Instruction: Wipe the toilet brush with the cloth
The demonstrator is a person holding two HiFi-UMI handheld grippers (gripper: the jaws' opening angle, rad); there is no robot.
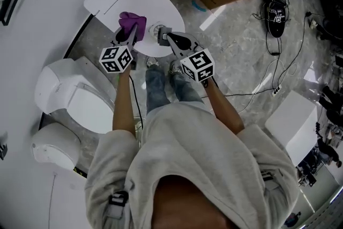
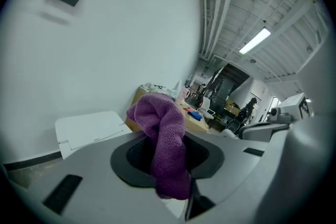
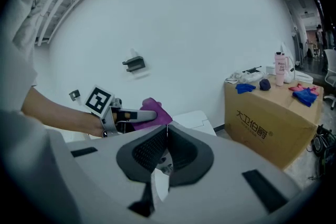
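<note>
**Toilet bay: cloth and brush held close, not seen touching**

Grey stone floor and a white wall surround a white toilet [image 1: 161, 10] at upper centre of the head view; both tools are raised over its closed lid.

The left hand-held gripper [image 1: 131, 34] is clamped on the purple cloth [image 2: 164, 136], which bulges above and hangs below its jaws. The right hand-held gripper [image 3: 167, 145] has its jaws pressed together. At its tip, the head view shows a small grey-and-pale item, judged to be the toilet brush [image 1: 159, 31], apparently pinched there.

The cloth lies just left of the brush in the head view, near it but with no contact made out. The left hand-held gripper is the nearer one, so the wipe calls for a short rightward move.

The brush's long axis and bristles cannot be made out. The right gripper view shows only dim shapes beneath its jaws.
</note>
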